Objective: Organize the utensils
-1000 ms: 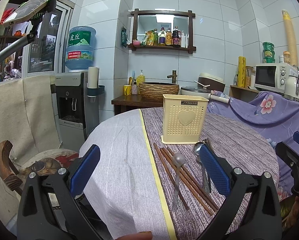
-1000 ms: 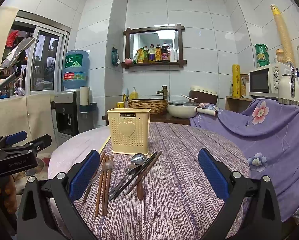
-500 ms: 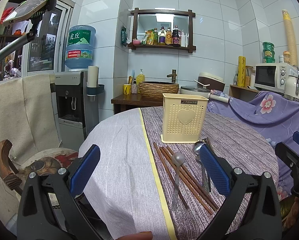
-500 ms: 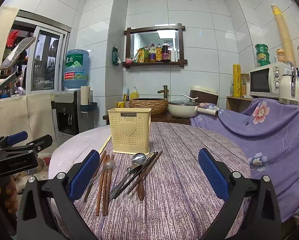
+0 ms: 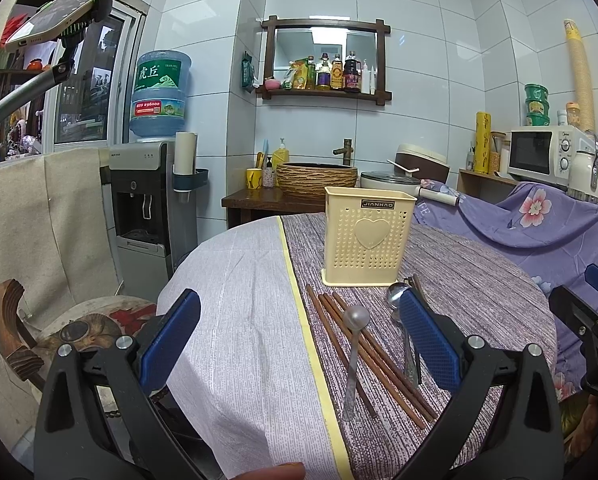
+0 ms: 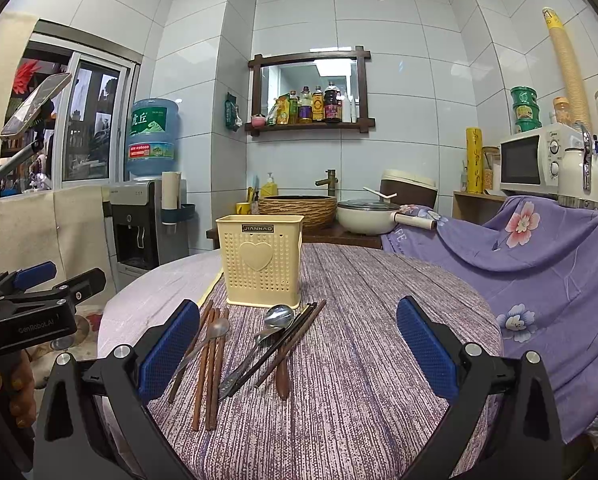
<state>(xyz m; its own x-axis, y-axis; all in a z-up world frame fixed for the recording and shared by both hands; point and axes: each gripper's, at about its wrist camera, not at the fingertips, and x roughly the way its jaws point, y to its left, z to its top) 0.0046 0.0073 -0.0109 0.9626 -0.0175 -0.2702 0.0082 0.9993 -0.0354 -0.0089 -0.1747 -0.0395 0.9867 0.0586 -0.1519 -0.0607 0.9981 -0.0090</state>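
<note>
Nothing picked up yet. The left gripper (image 5: 299,336) and the right gripper (image 6: 297,344) both hang over the near edge of the counter (image 6: 379,360) with jaws wide apart and nothing in them. The cream holder (image 6: 259,260) stands upright toward the middle of the counter, and all the utensils lie flat just in front of it: brown chopsticks (image 6: 209,368) nearer the left edge with a small spoon (image 6: 215,330) lying across them, then a bigger spoon (image 6: 277,318), dark chopsticks (image 6: 275,352) and a wooden handle (image 6: 282,376) fanned over each other.

What I'd worry about: everything is overlapping. Grab one chopstick and you probably drag its neighbour, or flick the small spoon off. Thin sticks flat on cloth are hard to get under too, so the jaws could close on the fabric and bunch it. And the holder looks light, so bumping its rim while dropping something in could tip it.
</note>
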